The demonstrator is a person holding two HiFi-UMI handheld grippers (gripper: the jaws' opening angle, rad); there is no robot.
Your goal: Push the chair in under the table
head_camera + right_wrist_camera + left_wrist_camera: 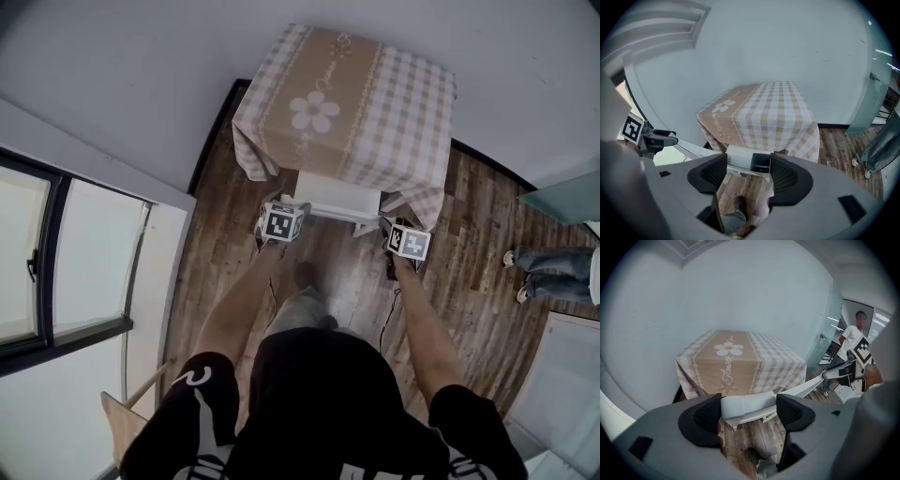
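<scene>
Two grippers, head view: left gripper and right gripper at the back corners of the white chair, its seat mostly under the checked table
Left gripper view: jaws wide apart, chair's back rail lies across the gap
Right gripper view: jaws wide apart, chair's corner between them

I wear a black short-sleeved T-shirt with white print on both sleeves, grey trousers and a dark perforated clog. My left gripper and right gripper are smooth grey shells with black ribbed fingers. Each bears a white cube with black square markers.
</scene>
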